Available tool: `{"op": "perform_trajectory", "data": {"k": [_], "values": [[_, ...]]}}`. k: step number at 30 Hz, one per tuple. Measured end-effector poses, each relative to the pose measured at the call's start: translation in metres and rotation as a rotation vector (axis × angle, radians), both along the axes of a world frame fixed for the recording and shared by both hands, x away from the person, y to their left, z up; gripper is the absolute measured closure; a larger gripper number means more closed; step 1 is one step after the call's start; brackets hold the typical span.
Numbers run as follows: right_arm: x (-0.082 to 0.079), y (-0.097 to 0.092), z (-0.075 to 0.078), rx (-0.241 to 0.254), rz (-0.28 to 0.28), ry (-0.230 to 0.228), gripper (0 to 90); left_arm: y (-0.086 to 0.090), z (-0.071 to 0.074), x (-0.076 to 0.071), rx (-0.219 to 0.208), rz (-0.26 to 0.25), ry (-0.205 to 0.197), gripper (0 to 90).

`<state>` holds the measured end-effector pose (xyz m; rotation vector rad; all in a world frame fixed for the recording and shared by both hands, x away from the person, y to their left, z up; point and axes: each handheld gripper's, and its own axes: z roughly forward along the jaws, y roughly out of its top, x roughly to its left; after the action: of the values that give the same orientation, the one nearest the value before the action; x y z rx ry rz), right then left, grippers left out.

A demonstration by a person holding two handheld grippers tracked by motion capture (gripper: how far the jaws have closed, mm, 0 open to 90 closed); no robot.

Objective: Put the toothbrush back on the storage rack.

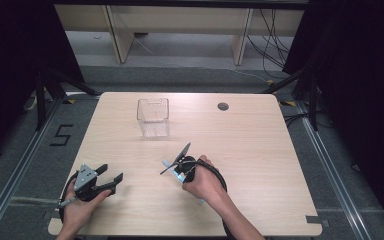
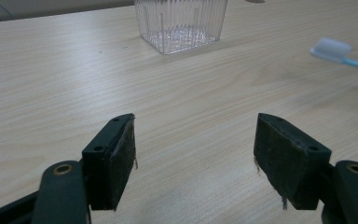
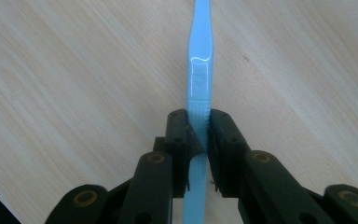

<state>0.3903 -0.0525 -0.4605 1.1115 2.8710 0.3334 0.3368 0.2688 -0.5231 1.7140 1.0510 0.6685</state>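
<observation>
A blue plastic toothbrush (image 3: pixel 196 84) sits clamped between the black jaws of the right tool (image 3: pixel 198 135), which pinch its ribbed handle in the lower centre of the right gripper view; the smooth, glossy neck runs straight up from the jaws to the top of the frame, above the pale wood-grain worktop (image 3: pixel 74 84). In the high view the right tool (image 1: pixel 179 165) lies just below the middle of the frame, a hand around it. The left tool (image 2: pixel 196 154) holds nothing, its two felt-faced pads standing wide apart over bare worktop; in the high view it sits at lower left (image 1: pixel 111 175). From the left gripper view the brush's white bristle head (image 2: pixel 331 48) shows at upper right, and a clear, ribbed, square-sided plastic container (image 2: pixel 181 23) stands upright at top centre, well apart from both tools.
</observation>
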Motion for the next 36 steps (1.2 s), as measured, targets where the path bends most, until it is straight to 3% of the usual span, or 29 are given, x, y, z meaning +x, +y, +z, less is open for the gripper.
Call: {"op": "perform_trajectory", "data": {"k": [6, 7, 9, 10, 13, 16, 17, 19, 21, 22, 25, 28, 30, 33, 36], "values": [[-0.005, -0.012, 0.004, 0.071, -0.023, -0.040, 78.9, 0.000, 0.000, 0.000, -0.001, 0.001, 0.001, 28.8], [-0.007, -0.018, 0.003, 0.114, -0.035, -0.069, 78.9, 0.000, 0.000, 0.000, -0.001, 0.001, 0.001, 28.8], [-0.007, -0.021, 0.003, 0.125, -0.029, -0.086, 78.9, 0.000, 0.000, 0.000, 0.000, 0.001, 0.000, 28.8], [-0.010, -0.025, 0.003, 0.152, -0.066, -0.085, 78.9, 0.000, 0.000, 0.000, -0.001, 0.002, 0.001, 28.8], [-0.011, -0.032, 0.002, 0.204, -0.053, -0.146, 78.9, 0.000, 0.000, 0.000, 0.000, 0.002, 0.000, 28.8], [-0.015, -0.035, 0.003, 0.244, -0.081, -0.153, 79.0, 0.000, 0.000, 0.000, 0.000, 0.003, 0.000, 28.8], [-0.016, -0.038, 0.003, 0.263, -0.087, -0.177, 79.0, 0.000, 0.000, 0.000, 0.000, 0.004, 0.000, 28.8], [-0.018, -0.039, 0.003, 0.274, -0.088, -0.189, 79.0, 0.000, 0.000, 0.000, 0.000, 0.004, 0.000, 28.8], [-0.020, -0.041, 0.003, 0.306, -0.082, -0.223, 79.0, 0.000, 0.000, 0.000, 0.001, 0.003, 0.000, 28.8], [-0.019, -0.044, 0.001, 0.328, -0.051, -0.265, 79.0, 0.000, 0.000, 0.000, 0.000, 0.003, 0.000, 28.8], [-0.022, -0.046, -0.001, 0.357, -0.054, -0.305, 79.0, 0.000, 0.000, 0.000, 0.000, 0.004, 0.000, 28.8], [-0.023, -0.049, -0.003, 0.379, -0.048, -0.321, 79.0, 0.000, 0.000, 0.000, 0.000, 0.004, 0.001, 28.8], [-0.024, -0.052, -0.007, 0.417, -0.025, -0.379, 79.0, 0.000, 0.000, -0.001, -0.001, 0.006, 0.000, 28.8], [-0.028, -0.054, -0.007, 0.437, -0.033, -0.380, 79.0, 0.000, 0.000, -0.001, -0.001, 0.007, 0.000, 28.9], [-0.028, -0.056, -0.009, 0.460, -0.018, -0.410, 79.0, 0.000, 0.000, 0.000, 0.001, 0.006, 0.000, 28.9]]}}
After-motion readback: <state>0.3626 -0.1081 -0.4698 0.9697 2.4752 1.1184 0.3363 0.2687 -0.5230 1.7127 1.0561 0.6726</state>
